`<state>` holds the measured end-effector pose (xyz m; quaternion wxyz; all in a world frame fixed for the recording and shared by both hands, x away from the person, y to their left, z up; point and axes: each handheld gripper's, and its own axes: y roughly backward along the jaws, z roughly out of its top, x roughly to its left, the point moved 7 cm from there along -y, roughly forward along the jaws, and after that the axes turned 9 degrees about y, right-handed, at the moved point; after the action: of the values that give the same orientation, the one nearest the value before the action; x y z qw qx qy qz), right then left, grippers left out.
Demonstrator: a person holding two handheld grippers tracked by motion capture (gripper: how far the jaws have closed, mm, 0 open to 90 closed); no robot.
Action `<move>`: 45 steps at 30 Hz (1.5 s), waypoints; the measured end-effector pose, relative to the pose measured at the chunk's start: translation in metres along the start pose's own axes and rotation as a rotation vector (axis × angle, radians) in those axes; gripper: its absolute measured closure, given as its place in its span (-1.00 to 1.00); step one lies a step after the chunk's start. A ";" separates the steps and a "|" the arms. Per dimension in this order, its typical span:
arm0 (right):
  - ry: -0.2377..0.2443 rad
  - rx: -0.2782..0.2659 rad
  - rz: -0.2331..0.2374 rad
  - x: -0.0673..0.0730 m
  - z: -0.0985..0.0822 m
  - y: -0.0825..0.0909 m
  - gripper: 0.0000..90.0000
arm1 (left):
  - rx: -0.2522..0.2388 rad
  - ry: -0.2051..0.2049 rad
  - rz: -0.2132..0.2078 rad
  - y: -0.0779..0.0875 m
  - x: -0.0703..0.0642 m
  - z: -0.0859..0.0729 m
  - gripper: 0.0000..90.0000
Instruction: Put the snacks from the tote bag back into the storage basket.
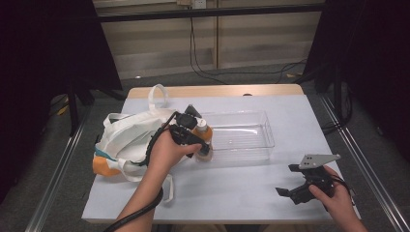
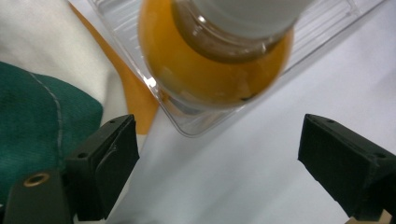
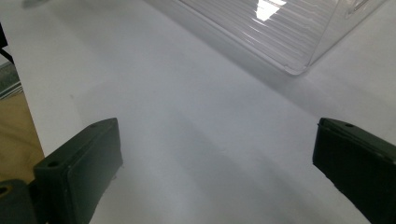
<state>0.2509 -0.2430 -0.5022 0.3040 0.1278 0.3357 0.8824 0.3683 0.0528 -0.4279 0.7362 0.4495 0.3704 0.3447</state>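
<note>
Tray: clear plastic tray point(image 1: 241, 137) sits mid-table on the white tabletop point(image 1: 232, 193); a bottle of orange liquid point(image 1: 202, 133) with a white cap stands in its left end.
Bag: white tote bag point(image 1: 128, 137) with green and orange patches lies just left of the tray, its contents hidden.
Left gripper: left gripper point(image 1: 193, 137) hovers at the bottle, jaws spread wide and apart from it, pinching nothing.
Right gripper: right gripper point(image 1: 292, 186) rests near the table's right front, jaws spread, nothing between them.
Left gripper view: bottle point(image 2: 210, 70) seen close through the tray's corner point(image 2: 187, 126), green cloth at left.
Right gripper view: bare tabletop point(image 3: 187, 140) and a tray corner point(image 3: 289, 51).
Obstruction: the left hand point(image 1: 167, 154) covers part of the bag in the high view.
</note>
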 end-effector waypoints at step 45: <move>0.007 0.014 0.007 0.000 -0.001 -0.004 -0.98 | -0.020 -0.047 -0.084 -0.024 0.003 -0.043 -0.74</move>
<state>0.2519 -0.2409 -0.5062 0.2987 0.1279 0.3425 0.8815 0.3375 0.0638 -0.4646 0.7629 0.4340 0.3683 0.3065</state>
